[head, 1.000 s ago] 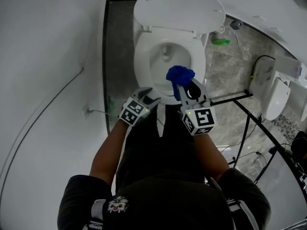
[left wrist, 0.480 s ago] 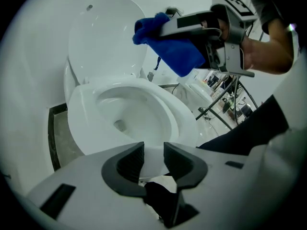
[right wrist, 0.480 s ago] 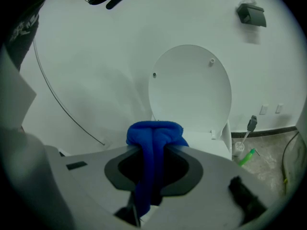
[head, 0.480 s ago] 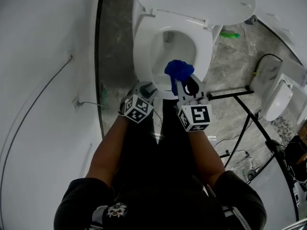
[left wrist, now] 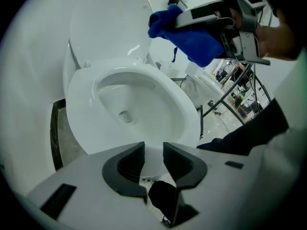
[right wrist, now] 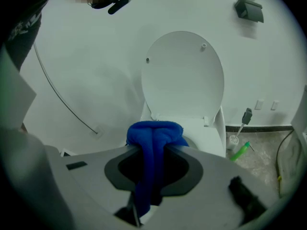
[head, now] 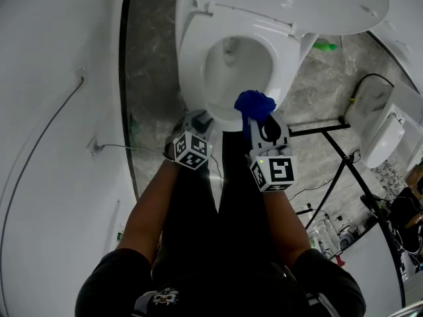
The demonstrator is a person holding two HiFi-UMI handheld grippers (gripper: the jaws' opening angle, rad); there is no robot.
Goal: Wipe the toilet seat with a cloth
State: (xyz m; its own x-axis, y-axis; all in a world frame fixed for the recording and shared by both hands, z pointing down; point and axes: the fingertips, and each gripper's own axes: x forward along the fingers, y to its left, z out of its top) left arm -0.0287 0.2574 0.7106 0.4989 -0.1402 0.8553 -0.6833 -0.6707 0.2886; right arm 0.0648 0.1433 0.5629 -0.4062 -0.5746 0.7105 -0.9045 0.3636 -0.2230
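- Blue crumpled fabric cloth (head: 254, 103): where was it located?
- It was pinched in the right gripper (head: 258, 121). The jaws were pressed onto a fold of it, and the bunched end protruded past the tips. It hung over the front right edge of the white oval toilet seat (head: 192, 65); contact with the seat could not be confirmed.
- And the left gripper (head: 198, 119)?
- It was at the seat's front left edge. Its jaws stood partly apart with a narrow gap and nothing clamped between them. The white plastic lid (head: 284, 2) was raised against the white wall (right wrist: 96, 56).
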